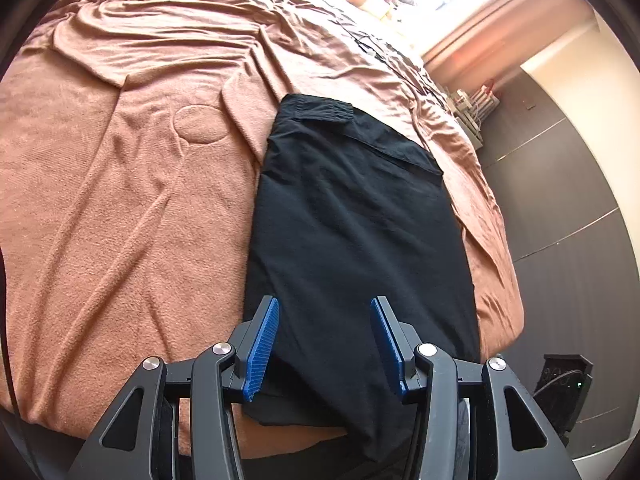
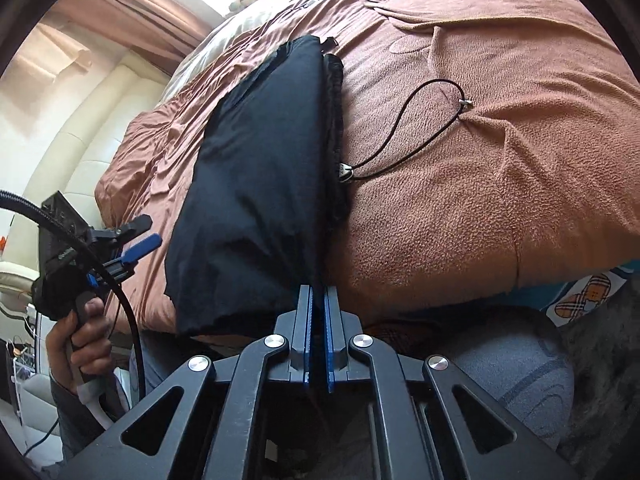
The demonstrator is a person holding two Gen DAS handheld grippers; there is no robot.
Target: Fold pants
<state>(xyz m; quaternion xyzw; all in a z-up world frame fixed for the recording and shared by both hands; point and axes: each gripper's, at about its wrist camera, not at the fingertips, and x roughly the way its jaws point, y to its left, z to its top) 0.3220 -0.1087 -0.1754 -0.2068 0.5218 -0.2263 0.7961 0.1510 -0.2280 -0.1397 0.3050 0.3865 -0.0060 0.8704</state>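
Note:
Black pants (image 1: 352, 240) lie folded lengthwise on a brown blanket (image 1: 120, 200), waistband at the far end. My left gripper (image 1: 325, 312) is open, its blue pads above the near end of the pants, holding nothing. In the right wrist view the pants (image 2: 260, 184) lie along the bed edge. My right gripper (image 2: 318, 292) is shut on the near right edge of the pants. The left gripper (image 2: 136, 248) shows at the left, held by a hand, open. A black drawstring (image 2: 416, 128) trails from the waistband across the blanket (image 2: 500, 160).
The bed edge runs along the near side. A dark tiled floor (image 1: 560, 220) lies to the right of the bed. A cream sofa (image 2: 80, 128) and curtains (image 2: 132, 12) stand beyond. A person's leg in grey (image 2: 508, 364) is beside the bed.

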